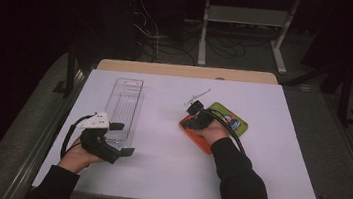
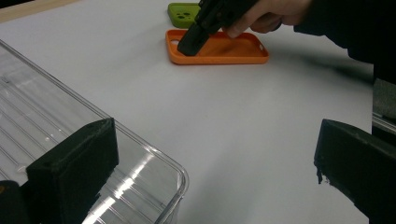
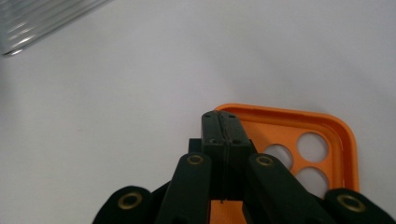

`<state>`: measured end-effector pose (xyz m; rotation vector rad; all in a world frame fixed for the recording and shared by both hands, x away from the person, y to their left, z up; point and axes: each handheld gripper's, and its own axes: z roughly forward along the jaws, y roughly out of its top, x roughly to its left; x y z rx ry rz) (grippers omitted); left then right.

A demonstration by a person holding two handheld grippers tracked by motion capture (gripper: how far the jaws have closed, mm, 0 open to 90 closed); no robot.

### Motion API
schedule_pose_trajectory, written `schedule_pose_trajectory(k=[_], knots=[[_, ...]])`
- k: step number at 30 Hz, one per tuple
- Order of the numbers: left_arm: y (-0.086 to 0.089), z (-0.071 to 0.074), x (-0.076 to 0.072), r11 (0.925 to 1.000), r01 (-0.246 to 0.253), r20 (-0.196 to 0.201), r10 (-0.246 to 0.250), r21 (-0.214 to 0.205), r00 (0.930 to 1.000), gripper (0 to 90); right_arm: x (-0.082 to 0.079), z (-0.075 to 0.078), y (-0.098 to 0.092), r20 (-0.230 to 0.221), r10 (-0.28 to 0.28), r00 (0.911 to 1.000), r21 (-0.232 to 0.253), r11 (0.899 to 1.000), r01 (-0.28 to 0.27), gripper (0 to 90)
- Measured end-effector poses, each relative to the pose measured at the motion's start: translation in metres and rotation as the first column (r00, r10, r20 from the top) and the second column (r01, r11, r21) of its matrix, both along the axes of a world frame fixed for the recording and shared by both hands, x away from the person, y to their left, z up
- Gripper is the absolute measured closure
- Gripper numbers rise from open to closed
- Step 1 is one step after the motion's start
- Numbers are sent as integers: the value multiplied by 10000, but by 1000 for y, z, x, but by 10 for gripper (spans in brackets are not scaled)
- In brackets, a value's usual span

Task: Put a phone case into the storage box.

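Note:
An orange phone case (image 1: pixel 199 137) lies open side up on the white table, with a green case (image 1: pixel 232 120) just behind it. My right gripper (image 1: pixel 191 120) is shut, jaws pressed flat together, with its tip (image 3: pixel 222 121) at the rim of the orange case (image 3: pixel 327 126) by the camera holes. From the left gripper view, that tip (image 2: pixel 187 45) rests on the left end of the orange case (image 2: pixel 233 51). My left gripper (image 1: pixel 122 138) stands open and wide over the near end of a clear plastic tray (image 1: pixel 123 104), with nothing between its jaws.
The clear tray (image 2: pixel 46 112) runs lengthwise on the left half of the table; its corner (image 3: pixel 42 18) also appears in the right gripper view. The green case (image 2: pixel 182 13) sits beyond the orange one. Bare white tabletop (image 1: pixel 165 179) lies between the hands.

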<state>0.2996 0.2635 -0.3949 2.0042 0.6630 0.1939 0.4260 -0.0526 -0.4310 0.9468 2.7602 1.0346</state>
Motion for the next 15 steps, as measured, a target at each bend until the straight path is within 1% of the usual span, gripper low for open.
schedule_pose_trajectory(k=[1, 2, 4, 5, 6, 7, 8, 9, 10, 11, 12, 13, 15], knots=[[0, 0, 0, 10000, -7, -3, 7, -11, 10000, 0, -3, 0, 3, 20, 179, 9998, -23, 9998, -179, 886], [0, 0, 0, 10000, 4, 12, -4, 17, 10000, 0, -6, 0, 7, 303, 393, 9988, -306, 9988, -384, 886], [0, 0, 0, 10000, 0, 5, 0, 29, 10000, 0, -7, 1, 8, 311, 353, 9989, -367, 9987, -342, 885], [0, 0, 0, 10000, 1, 11, -1, 29, 10000, 0, -6, 3, 7, 423, 328, 9986, -263, 9992, -317, 885], [0, 0, 0, 10000, -3, 10, 3, 28, 10000, 0, -7, 6, 6, 266, 142, 9995, -37, 9999, -141, 884], [0, 0, 0, 10000, 0, 16, 0, 25, 10000, 0, -8, 10, 0, 351, -44, 9994, 50, 10000, 43, 878], [0, 0, 0, 10000, -1, 15, 0, 22, 10000, 0, -9, 13, -3, 379, -129, 9992, 109, 9999, 125, 849], [0, 0, 0, 10000, 2, 22, -2, 37, 10000, 0, -12, 16, -9, 408, -330, 9986, 264, 9991, 319, 816], [1, 0, 0, 10000, 9, 22, -9, 50, 10000, 0, -15, 20, -18, 461, -426, 9980, 336, 9986, 411, 784], [0, 0, 0, 10000, -12, 15, 12, 44, 10000, 0, -19, 23, -24, 423, -590, 9974, 380, 9976, 574, 735], [0, 0, 0, 10000, -14, 19, 13, 85, 10000, 0, -26, 27, -36, 641, -836, 9944, 410, 9959, 811, 670], [0, 0, 0, 10000, -5, 29, 4, 80, 10000, 0, -26, 27, -36, 641, -836, 9944, 410, 9959, 811, 670], [-1, 0, 0, 10000, -46, -1, 46, 35, 10000, 0, -38, 31, -52, 639, -1183, 9909, 568, 9918, 1148, 561]])
